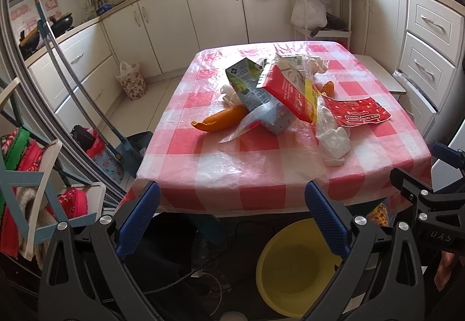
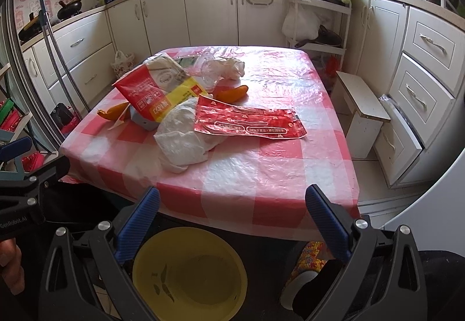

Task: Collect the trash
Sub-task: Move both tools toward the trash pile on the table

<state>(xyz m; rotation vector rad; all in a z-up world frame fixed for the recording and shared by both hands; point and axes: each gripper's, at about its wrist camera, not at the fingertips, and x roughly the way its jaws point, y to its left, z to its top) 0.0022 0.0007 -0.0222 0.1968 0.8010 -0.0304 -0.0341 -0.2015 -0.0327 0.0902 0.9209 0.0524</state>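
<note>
Two hand-held grippers, left (image 1: 232,216) and right (image 2: 232,219), hang wide open and empty at the desk's (image 1: 261,175) six-o'clock edge. Trash pile (image 1: 284,94) lies mid-desk, at twelve o'clock from both; a yellow bin (image 2: 189,271) sits below them.

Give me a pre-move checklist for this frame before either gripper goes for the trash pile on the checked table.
1. Left gripper open and empty: ok.
2. Right gripper open and empty: ok.
3. Yellow bin in place below the table edge: ok.
4. Bin has room: ok, only a few scraps visible inside.
5. Nearest piece free to grasp: ok, the white crumpled paper is uncovered on its near side, though the red wrapper overlaps its far side.
6. Cartons stable: cannot tell; they lean on each other.
</note>
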